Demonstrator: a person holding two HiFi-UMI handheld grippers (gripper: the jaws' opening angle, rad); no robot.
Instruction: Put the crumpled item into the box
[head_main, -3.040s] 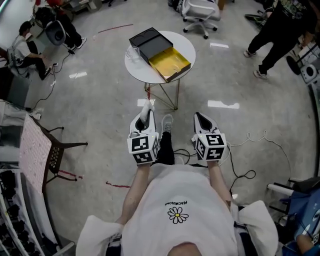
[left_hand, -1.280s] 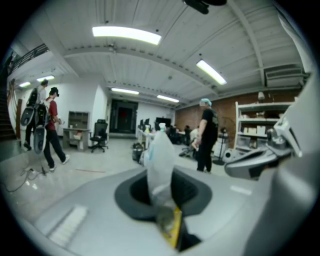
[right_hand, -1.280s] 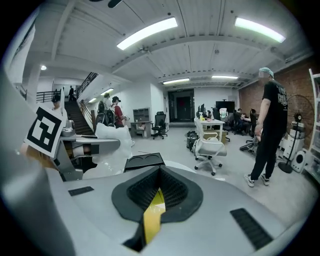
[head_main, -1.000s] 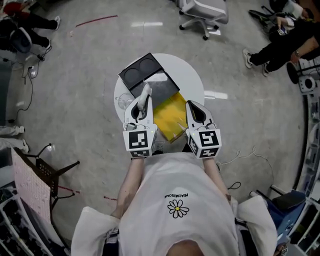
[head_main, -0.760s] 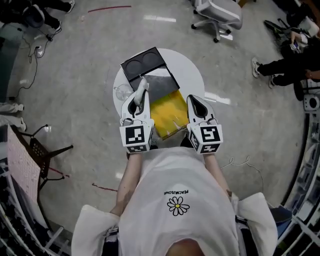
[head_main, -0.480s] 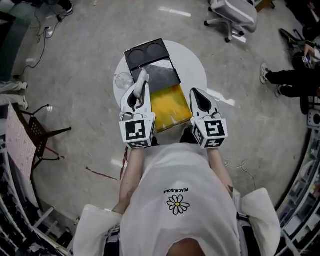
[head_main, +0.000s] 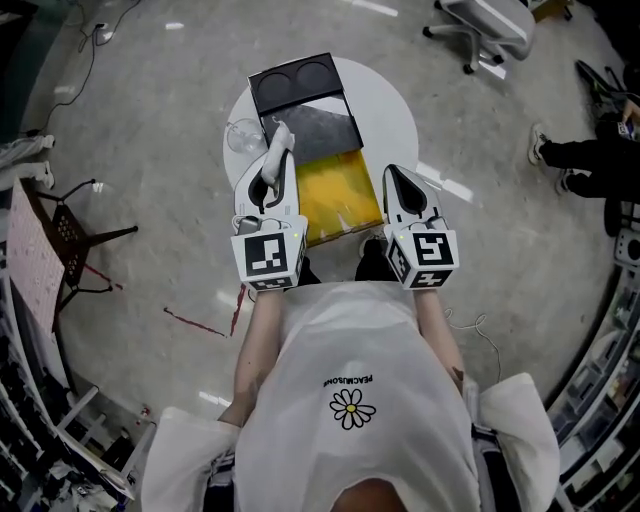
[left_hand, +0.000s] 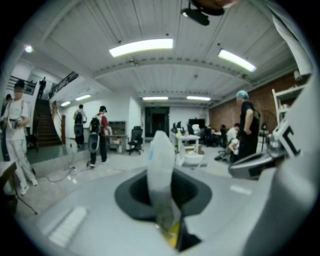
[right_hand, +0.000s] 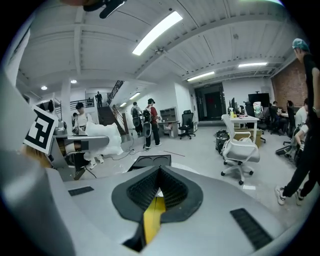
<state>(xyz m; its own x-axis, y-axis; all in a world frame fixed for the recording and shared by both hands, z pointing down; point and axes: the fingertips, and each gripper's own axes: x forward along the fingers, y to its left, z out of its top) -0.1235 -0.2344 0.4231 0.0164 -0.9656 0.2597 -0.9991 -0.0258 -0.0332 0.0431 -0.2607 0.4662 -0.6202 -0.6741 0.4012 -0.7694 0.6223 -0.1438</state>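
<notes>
- Head view: your forearms reach forward side by side over the round counter (head_main: 395, 100). The left gripper (head_main: 272, 170) is at the left edge of the open yellow box (head_main: 340, 195), and the right gripper (head_main: 395, 178) is at its right edge.
- Left gripper view: your jaws pinch the white crumpled item (left_hand: 161, 165), which stands upright between them.
- Right gripper view: your jaws are pressed together with nothing between them, and the box's yellow shows just below.

White T-shirt (head_main: 380, 340), daisy print (head_main: 350, 403), perhaps short-sleeved; left claw (head_main: 271, 172), right claw (head_main: 393, 172) grey.
</notes>
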